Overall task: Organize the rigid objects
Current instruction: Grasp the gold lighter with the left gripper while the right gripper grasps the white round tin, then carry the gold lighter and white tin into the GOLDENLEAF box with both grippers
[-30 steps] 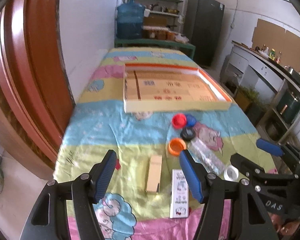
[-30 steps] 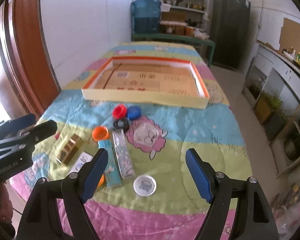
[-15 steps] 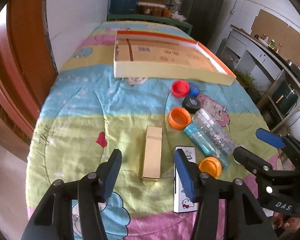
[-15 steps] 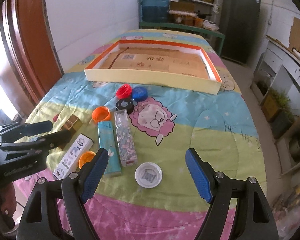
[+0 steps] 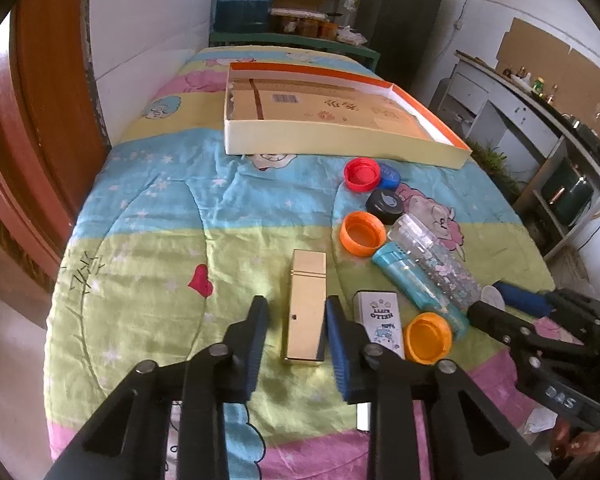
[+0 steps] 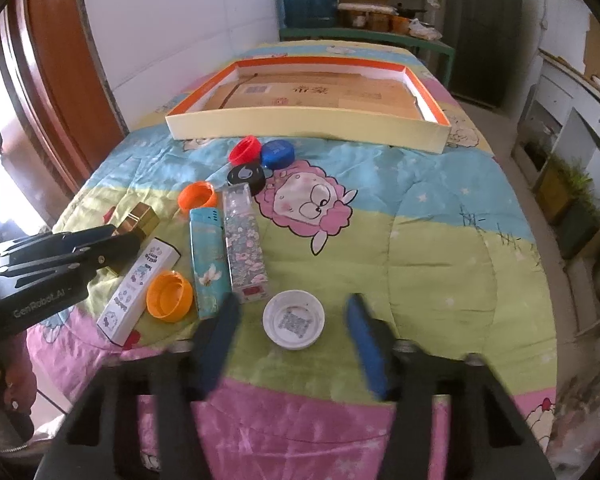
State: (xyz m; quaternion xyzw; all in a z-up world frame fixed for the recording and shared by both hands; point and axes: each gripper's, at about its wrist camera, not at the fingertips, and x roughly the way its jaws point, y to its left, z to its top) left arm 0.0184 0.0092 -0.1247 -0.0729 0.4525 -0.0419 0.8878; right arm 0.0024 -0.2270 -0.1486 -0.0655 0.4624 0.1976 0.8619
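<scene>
Both tools dropped, jaws just narrowing — left tool (image 5: 296,324) straddles gold box (image 5: 306,304), right tool (image 6: 292,320) flanks white lid (image 6: 294,319).

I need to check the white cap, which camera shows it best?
The right wrist view: the white cap lies whole, open side up, between the right gripper fingers. In the left wrist view only a sliver of it peeks out behind that gripper.
</scene>
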